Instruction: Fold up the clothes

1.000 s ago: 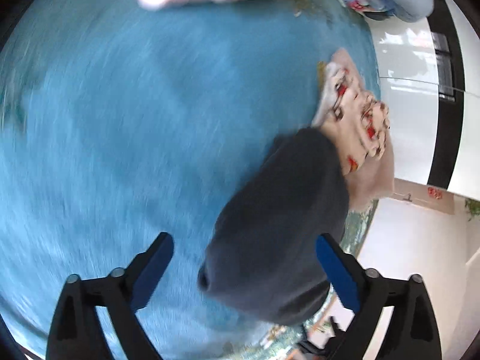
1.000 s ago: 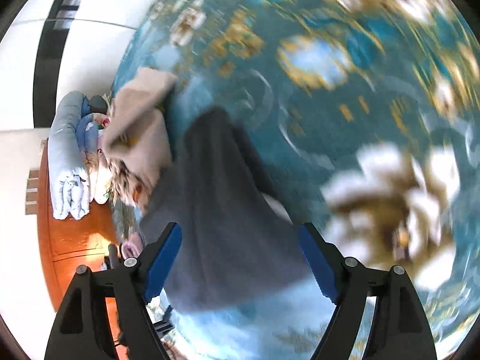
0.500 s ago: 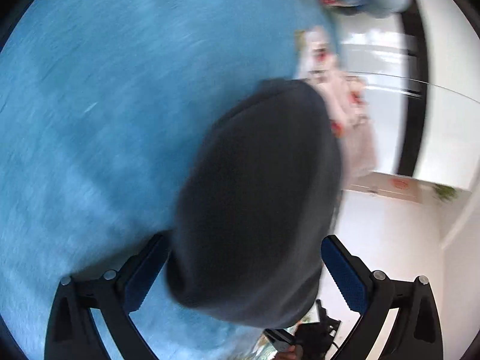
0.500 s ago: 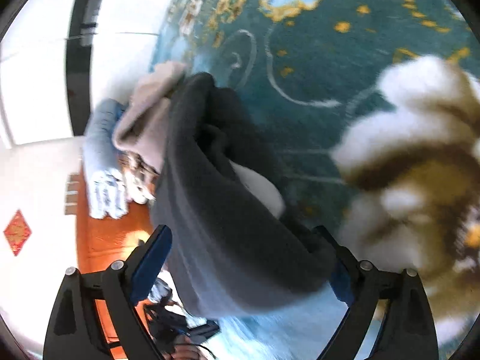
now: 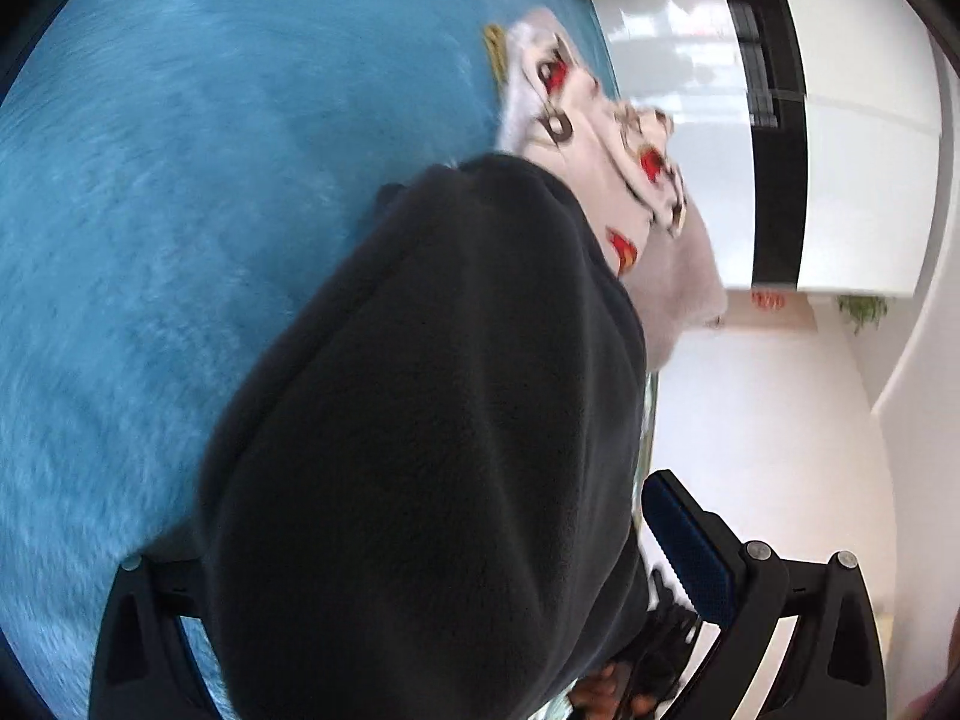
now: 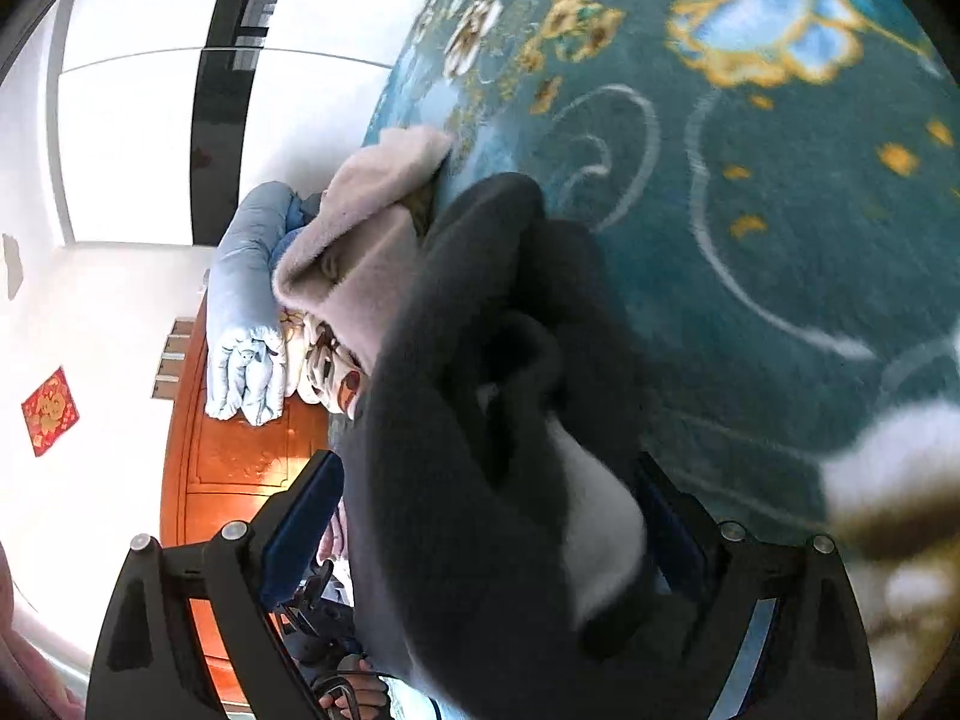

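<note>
- My left gripper [image 5: 420,564] has its jaws spread, with the dark grey garment [image 5: 432,420] bunched between them; I see a gap at the right pad and can't see the left one.
- My right gripper [image 6: 480,534] has just been opening; its jaws stand wide with the same garment between them.
- It lies on the blue floral carpet [image 6: 780,210], touching a pink patterned garment [image 5: 606,138] beyond it.
</note>
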Demonstrator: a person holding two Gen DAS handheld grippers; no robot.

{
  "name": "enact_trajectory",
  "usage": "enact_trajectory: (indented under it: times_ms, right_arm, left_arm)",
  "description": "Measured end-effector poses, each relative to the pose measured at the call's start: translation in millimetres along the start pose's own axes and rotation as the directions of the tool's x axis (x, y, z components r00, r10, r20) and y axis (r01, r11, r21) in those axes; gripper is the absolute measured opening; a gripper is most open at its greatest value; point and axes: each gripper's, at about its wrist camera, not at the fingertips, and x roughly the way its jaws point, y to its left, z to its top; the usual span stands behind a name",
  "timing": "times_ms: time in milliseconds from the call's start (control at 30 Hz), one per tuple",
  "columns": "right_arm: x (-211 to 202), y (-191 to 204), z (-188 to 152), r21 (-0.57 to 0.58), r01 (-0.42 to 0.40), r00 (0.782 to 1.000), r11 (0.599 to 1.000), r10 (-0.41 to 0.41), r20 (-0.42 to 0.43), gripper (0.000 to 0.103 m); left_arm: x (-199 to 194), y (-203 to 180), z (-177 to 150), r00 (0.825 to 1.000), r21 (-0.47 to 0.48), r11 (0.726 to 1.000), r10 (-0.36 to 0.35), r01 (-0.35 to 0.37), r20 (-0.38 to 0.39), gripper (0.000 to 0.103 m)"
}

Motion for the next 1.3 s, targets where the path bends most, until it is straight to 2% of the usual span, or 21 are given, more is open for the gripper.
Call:
enact_trajectory:
  times_ms: [167, 233, 300, 367, 433, 567, 700, 933, 967, 1000, 1033, 1133, 1167, 1300]
  right_arm:
    - [13.7, 9.4, 6.2, -0.025, 0.066, 0.998, 0.997, -0.067, -0.02, 0.091]
    - [12.8, 12.7, 3.2, -0.02, 0.089, 0.995, 0.996, -0.089, -0.032, 0.076]
    - [6.7, 10.3, -4.6, 0.004, 0.092, 0.995, 0.996, -0.092, -0.05, 0.072]
    - [1.2, 4.3, -12.6, 0.027, 0.109, 0.992, 0.994, -0.107, -0.068, 0.072]
    - [-4.8, -3.6, -21.3, 0.065, 0.099, 0.993, 0.993, -0.095, -0.065, 0.071]
    - [-14.8, -8.5, -37.6, 0.112, 0.075, 0.997, 0.991, -0.073, -0.015, 0.071]
    - [-10.5, -8.2, -43.6, 0.105, 0.074, 0.997, 0.992, -0.075, 0.005, 0.073]
    - [16.2, 12.4, -22.5, 0.017, 0.107, 0.994, 0.994, -0.107, -0.006, 0.072]
    - [17.3, 10.9, -20.8, 0.031, 0.11, 0.994, 0.993, -0.11, -0.007, 0.071]
    - [18.1, 9.2, -19.1, 0.048, 0.114, 0.994, 0.992, -0.113, -0.008, 0.066]
    - [17.6, 8.8, -18.6, 0.059, 0.122, 0.993, 0.991, -0.121, -0.011, 0.06]
    - [13.0, 8.6, -20.5, 0.102, 0.156, 0.988, 0.982, -0.155, -0.019, 0.045]
    - [11.7, 8.9, -20.6, 0.12, 0.159, 0.987, 0.98, -0.158, -0.02, 0.044]
    - [6.2, 24.3, -18.5, 0.153, 0.17, 0.985, 0.974, -0.168, -0.026, 0.037]
  left_arm:
    - [-3.7, -2.1, -1.4, 1.0, -0.017, 1.0, 0.009, -0.009, 0.022, 0.102]
    - [-5.4, -0.7, 0.1, 0.999, -0.05, 0.999, 0.007, -0.005, 0.04, 0.102]
    - [-6.5, 2.7, 3.2, 0.998, -0.093, 0.996, -0.004, 0.009, 0.061, 0.102]
    - [-6.5, 6.7, 6.5, 0.997, -0.126, 0.992, -0.015, 0.024, 0.071, 0.102]
    - [-5.3, 5.8, 6.4, 0.998, -0.117, 0.993, -0.007, 0.015, 0.063, 0.102]
    - [-3.7, 4.7, 5.2, 0.999, -0.092, 0.996, 0.004, 0.001, 0.054, 0.102]
    - [-2.0, 4.2, 7.3, 0.999, -0.088, 0.996, 0.011, -0.007, 0.048, 0.102]
    - [0.1, 0.6, 10.8, 0.997, -0.098, 0.995, 0.035, -0.028, 0.066, 0.101]
    - [0.5, -0.8, 10.8, 0.996, -0.096, 0.994, 0.052, -0.045, 0.066, 0.094]
    - [0.0, -1.8, 10.8, 0.995, -0.099, 0.993, 0.074, -0.068, 0.065, 0.088]
    - [-0.8, -2.7, 10.8, 0.993, -0.104, 0.99, 0.098, -0.091, 0.063, 0.076]
    - [-4.2, -8.3, 10.6, 0.984, -0.114, 0.981, 0.167, -0.16, 0.059, 0.059]
    - [-6.1, -13.1, 10.4, 0.981, -0.114, 0.977, 0.186, -0.179, 0.059, 0.053]
    - [-16.8, -38.4, 9.2, 0.963, -0.08, 0.962, 0.265, -0.261, 0.049, 0.044]
